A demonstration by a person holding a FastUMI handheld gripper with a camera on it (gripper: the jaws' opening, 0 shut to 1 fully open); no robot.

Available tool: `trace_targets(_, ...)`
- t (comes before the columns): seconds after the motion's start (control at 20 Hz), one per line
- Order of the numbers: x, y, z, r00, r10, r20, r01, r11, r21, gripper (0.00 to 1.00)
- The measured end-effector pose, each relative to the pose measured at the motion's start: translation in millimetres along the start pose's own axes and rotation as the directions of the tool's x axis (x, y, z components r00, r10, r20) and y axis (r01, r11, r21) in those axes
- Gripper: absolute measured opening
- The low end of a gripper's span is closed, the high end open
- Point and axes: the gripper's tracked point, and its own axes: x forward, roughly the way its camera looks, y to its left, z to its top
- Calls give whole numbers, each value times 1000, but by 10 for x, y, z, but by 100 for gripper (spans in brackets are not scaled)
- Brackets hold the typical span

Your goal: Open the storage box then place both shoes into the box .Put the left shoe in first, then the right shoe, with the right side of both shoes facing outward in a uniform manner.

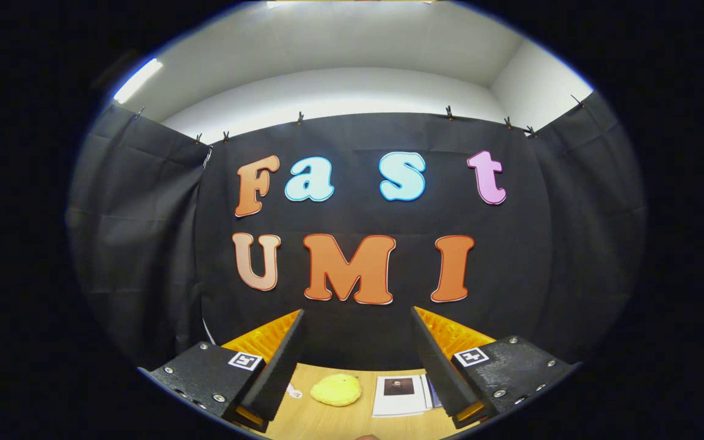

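Gripper point(357, 333) fingers stand wide apart and hold nothing; the gap between them is bare, and through it the booth's black cloth wall point(144, 244) shows straight ahead. Each finger point(282, 360) rises from a dark block with screws, and each block carries a small square marker point(245, 360) on its top face. The gripper is raised and points level at the wall rather than down at the work surface.

Below the fingers and between them lies a wooden desk point(321, 421), of which just a narrow strip can be seen. On that strip, closer to the left finger, rests a soft yellow object point(336, 390), rounded and flattish; what it is cannot be told from here. Just beside the left finger's inner edge sits a small white item point(294, 391) with a reddish mark, too small to identify. Toward the right finger lies a white sheet or booklet point(402, 394) with a small dark picture printed on it, flat on the desk, and its far edge runs under the right finger. The yellow object and the sheet lie near each other but apart.

Neither the storage box nor either shoe can be made out among these things.

Beyond the fingers the cloth wall hangs from a row of small clips point(299, 117) along its top edge. Above it run a pale wall and ceiling point(340, 55), with a bright strip light point(138, 79) up and to the left of the gripper.
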Motion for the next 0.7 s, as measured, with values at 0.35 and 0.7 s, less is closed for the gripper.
trace_targets(0.35,-132,-44,313,995,-42,90,47,998,-48,98)
trace_targets(0.7,-144,-34,472,984,-45,172,53,998,-41,98)
